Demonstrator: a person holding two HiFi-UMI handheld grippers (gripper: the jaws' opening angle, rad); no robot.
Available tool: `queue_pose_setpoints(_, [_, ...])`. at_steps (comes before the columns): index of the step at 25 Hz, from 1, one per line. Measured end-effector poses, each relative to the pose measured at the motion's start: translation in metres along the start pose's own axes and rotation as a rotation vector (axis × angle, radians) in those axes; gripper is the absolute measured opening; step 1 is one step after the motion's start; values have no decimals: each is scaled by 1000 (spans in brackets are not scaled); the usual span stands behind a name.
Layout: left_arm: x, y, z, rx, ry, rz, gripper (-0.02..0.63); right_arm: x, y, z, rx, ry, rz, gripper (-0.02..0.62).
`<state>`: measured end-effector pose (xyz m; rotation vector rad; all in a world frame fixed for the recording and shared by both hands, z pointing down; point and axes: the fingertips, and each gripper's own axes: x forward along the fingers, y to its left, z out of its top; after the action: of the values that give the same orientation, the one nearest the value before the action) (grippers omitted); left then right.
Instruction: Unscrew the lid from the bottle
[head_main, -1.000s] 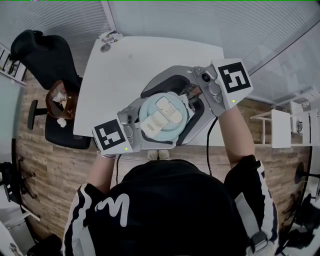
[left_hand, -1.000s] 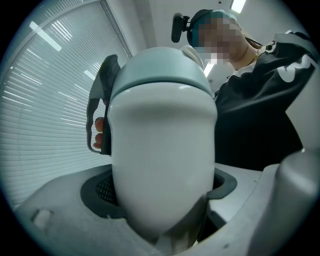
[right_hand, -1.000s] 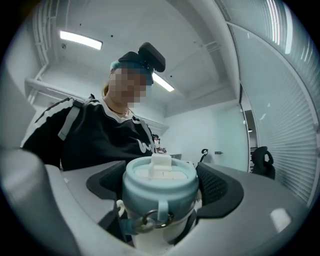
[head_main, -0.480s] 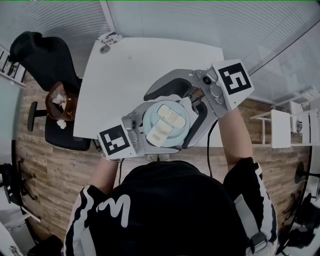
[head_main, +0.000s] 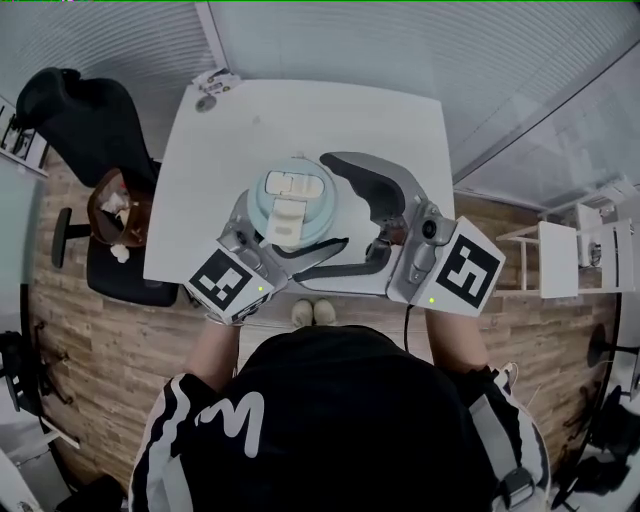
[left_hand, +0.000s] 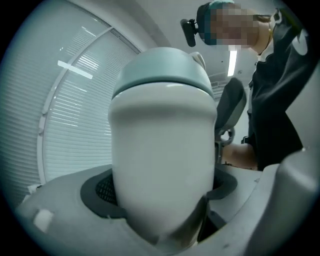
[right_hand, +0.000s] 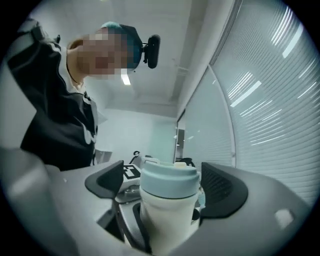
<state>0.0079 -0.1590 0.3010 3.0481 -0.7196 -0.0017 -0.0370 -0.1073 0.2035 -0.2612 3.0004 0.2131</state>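
Above the surface's near edge, my left gripper clamps the bottle body to steady it. My right gripper's jaws have just been opening, wide around the lid without touching, probably to regrip.

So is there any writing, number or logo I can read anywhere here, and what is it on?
"M", or a white mark shaped like it: on the black top.
Left cube, right cube: black-and-white square patterns, no letters.
Bottle and lid: no print visible.
Small thing at the far corner of the table: too small to read.
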Motion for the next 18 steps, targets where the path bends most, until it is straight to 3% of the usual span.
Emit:
queue_pose_setpoints(8, [9, 24, -19, -20, 31, 168, 451, 15, -32, -15, 12, 26, -319, 465])
queue_pose_setpoints(15, [12, 29, -22, -21, 43, 208, 451, 22, -46, -26, -6, 65, -459, 448])
queue_pose_setpoints(18, [12, 27, -25, -3, 60, 200, 451, 21, -47, -30, 30, 57, -446, 441])
